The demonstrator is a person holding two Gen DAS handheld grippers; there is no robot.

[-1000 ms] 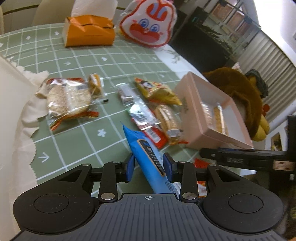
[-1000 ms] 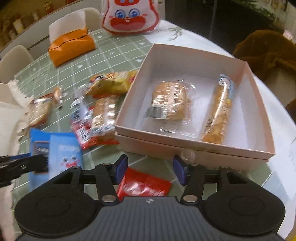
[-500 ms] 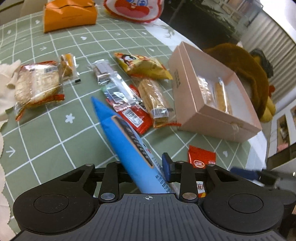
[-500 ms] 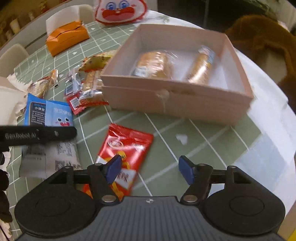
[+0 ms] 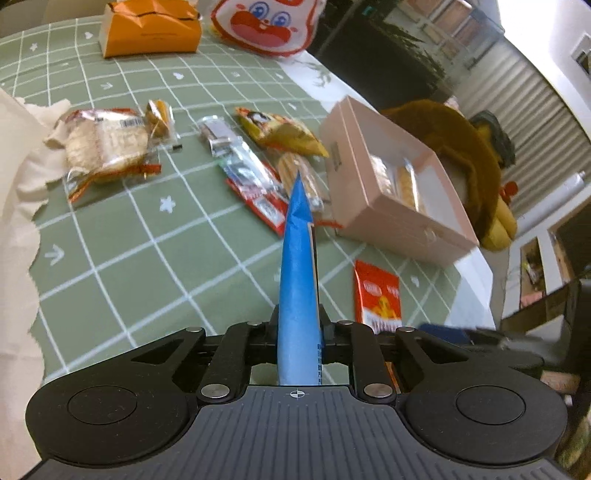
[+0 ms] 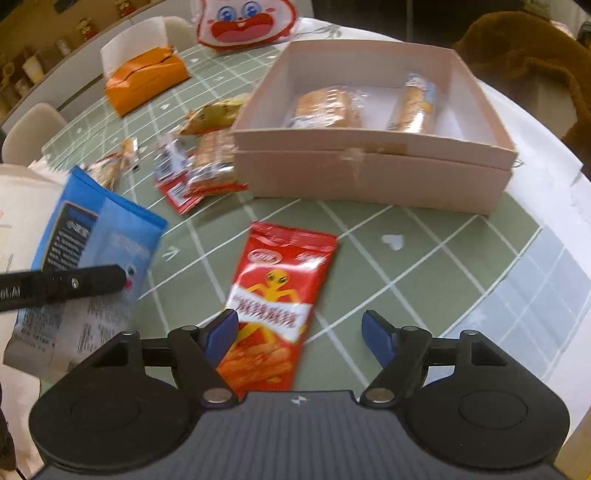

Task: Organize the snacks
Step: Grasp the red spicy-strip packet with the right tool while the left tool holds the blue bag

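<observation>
My left gripper (image 5: 300, 325) is shut on a blue snack packet (image 5: 298, 266) and holds it edge-on above the table; the packet also shows at the left of the right wrist view (image 6: 96, 236). My right gripper (image 6: 299, 332) is open and empty, low over a red snack packet (image 6: 277, 295) that lies flat on the green cloth; this packet also shows in the left wrist view (image 5: 376, 295). The pink box (image 6: 373, 173) stands beyond it with two wrapped snacks (image 6: 325, 110) inside. It also shows in the left wrist view (image 5: 391, 206).
Several loose snacks (image 5: 258, 173) lie left of the box, with a bread packet (image 5: 107, 144) further left. An orange tissue box (image 5: 151, 29) and a rabbit bag (image 5: 266, 22) stand at the back. A brown plush toy (image 5: 465, 147) sits behind the box. The table edge (image 6: 554, 332) is at right.
My left gripper has turned the blue packet edge-on and pulled back. My right gripper has dropped lower over the red packet, its jaws still open.
</observation>
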